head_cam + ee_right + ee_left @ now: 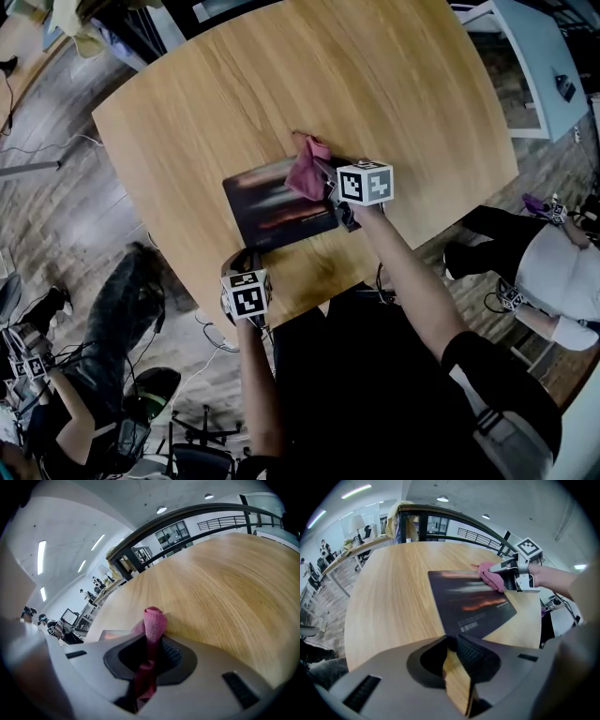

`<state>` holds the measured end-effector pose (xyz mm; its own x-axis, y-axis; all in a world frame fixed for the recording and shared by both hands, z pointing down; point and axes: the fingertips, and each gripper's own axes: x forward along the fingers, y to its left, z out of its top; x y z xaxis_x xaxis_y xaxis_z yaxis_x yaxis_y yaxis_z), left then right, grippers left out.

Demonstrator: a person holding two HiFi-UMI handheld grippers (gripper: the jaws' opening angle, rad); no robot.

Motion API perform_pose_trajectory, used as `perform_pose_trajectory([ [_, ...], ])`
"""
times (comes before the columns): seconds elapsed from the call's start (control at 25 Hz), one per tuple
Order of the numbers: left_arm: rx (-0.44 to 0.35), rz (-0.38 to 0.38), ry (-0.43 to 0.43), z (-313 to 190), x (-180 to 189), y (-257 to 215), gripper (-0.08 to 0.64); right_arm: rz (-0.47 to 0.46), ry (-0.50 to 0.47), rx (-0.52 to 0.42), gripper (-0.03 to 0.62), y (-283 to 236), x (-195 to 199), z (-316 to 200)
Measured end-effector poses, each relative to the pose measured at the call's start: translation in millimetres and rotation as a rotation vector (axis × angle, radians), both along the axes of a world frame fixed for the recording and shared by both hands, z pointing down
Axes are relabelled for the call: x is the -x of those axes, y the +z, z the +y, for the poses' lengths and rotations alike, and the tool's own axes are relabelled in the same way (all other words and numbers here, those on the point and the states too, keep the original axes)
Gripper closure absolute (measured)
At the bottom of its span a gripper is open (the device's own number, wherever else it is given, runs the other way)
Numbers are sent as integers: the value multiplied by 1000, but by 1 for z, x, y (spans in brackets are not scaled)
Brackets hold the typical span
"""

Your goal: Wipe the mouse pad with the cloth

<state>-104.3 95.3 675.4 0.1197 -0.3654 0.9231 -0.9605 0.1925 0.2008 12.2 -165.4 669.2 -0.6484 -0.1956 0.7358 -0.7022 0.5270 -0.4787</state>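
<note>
On the round wooden worktop (187,94), our right hand-held gripper (326,185) pinches the pink cloth (307,173) at the right end of the mouse pad (272,211). The pad's long side runs left from there. Our left hand-held gripper (451,643) clamps the worktop's near edge.

table (216,84) wide open beyond mouse pad (272,202) (far and left sides); left hand-held gripper (248,260) blocks near edge.

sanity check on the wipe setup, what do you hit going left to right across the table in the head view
mouse pad → cloth → right gripper
</note>
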Motion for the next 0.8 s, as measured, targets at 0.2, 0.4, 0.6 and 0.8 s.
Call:
perform_pose_trajectory([
  [0.2, -5, 1, 1, -1, 1, 0, 483, 25, 36, -24, 529, 0, -16, -10],
  [0.4, -9, -2, 7, -1, 1, -1, 483, 85, 89, -66, 529, -2, -43, -22],
  [0.6, -10, 0, 7, 0, -1, 0, 483, 43, 154, -111, 529, -30, -61, -30],
  [0.8, -19, 0, 5, -1, 1, 0, 483, -81, 92, -141, 529, -72, -31, -11],
])
